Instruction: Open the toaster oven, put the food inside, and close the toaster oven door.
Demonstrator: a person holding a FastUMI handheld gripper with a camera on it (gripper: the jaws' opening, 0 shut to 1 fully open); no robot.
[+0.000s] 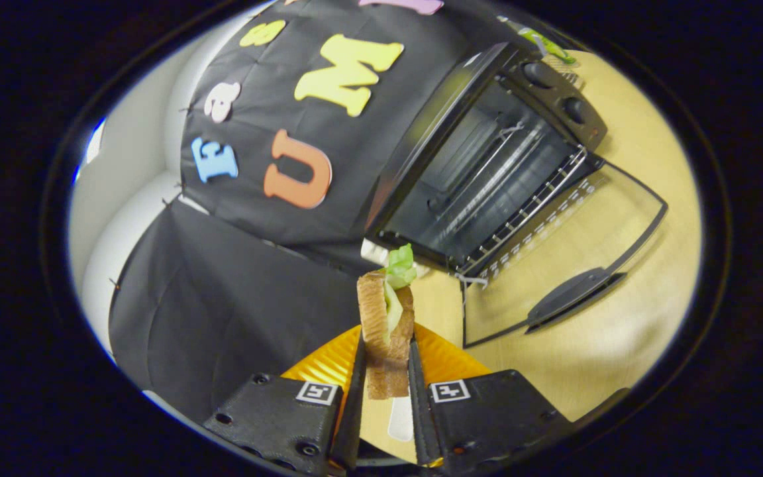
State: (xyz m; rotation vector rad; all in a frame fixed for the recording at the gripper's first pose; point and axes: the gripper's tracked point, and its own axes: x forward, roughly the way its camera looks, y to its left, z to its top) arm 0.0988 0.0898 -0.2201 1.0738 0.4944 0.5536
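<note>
Toasted bread with lettuce: the sandwich [387, 331] is clamped between both fingers of the gripper [387, 381], pinched by its faces so the filling stays in. It hangs above an orange plate [318, 364], short of the toaster oven [481, 159]. Oven door [563, 262] is already dropped flat on the wooden table [640, 146], wire rack [527, 205] exposed, so the path in looks clear. Oven's far side is cut off; its dials are hard to make out.

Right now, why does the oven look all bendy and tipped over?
Gripper view: the fisheye lens curves the black toaster oven and its open glass door; the gripper holding the lettuce sandwich is rolled sideways, so everything tilts.
</note>
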